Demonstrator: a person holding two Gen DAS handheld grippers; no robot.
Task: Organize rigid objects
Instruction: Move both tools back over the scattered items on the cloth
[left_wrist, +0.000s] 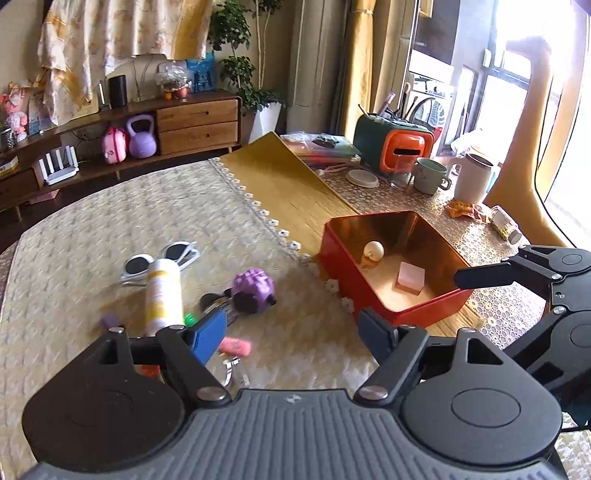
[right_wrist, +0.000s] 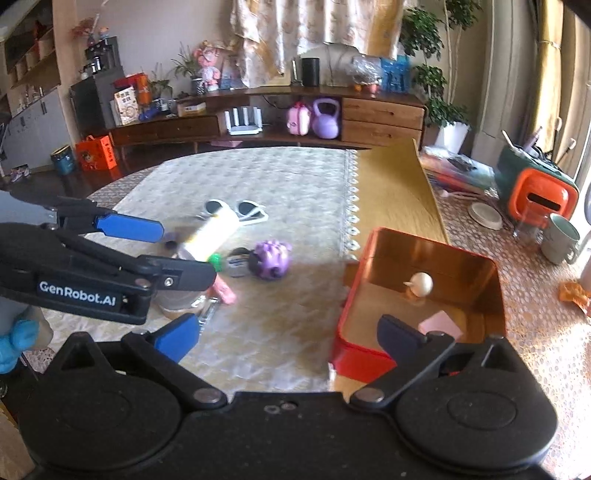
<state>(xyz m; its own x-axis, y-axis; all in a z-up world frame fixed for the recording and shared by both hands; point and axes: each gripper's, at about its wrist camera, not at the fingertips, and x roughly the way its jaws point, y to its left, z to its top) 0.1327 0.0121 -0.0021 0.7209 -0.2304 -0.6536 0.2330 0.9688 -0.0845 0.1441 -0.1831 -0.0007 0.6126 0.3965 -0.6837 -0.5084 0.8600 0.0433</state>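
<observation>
The left gripper (left_wrist: 291, 326) hangs open and empty over the cloth-covered bench (left_wrist: 92, 236), above the loose pile, and the right gripper (right_wrist: 288, 334) is likewise spread wide with nothing between its pads, near the red tin (right_wrist: 345, 295). Inside the tin already lie a small cream ball (left_wrist: 373, 251) and a pink block (left_wrist: 410, 277). Still out on the cloth are the white tube (left_wrist: 162, 295), the purple knobbly toy (left_wrist: 253, 290), the white sunglasses (left_wrist: 159, 260) and a small pink piece (left_wrist: 236, 345). The tube looks light, stiff and smooth, so it may roll or slip; a hold across its middle seems safest. The toy's bumps should give good purchase. The sunglasses look thin and fragile, best pinched at the bridge rather than by a lens.
</observation>
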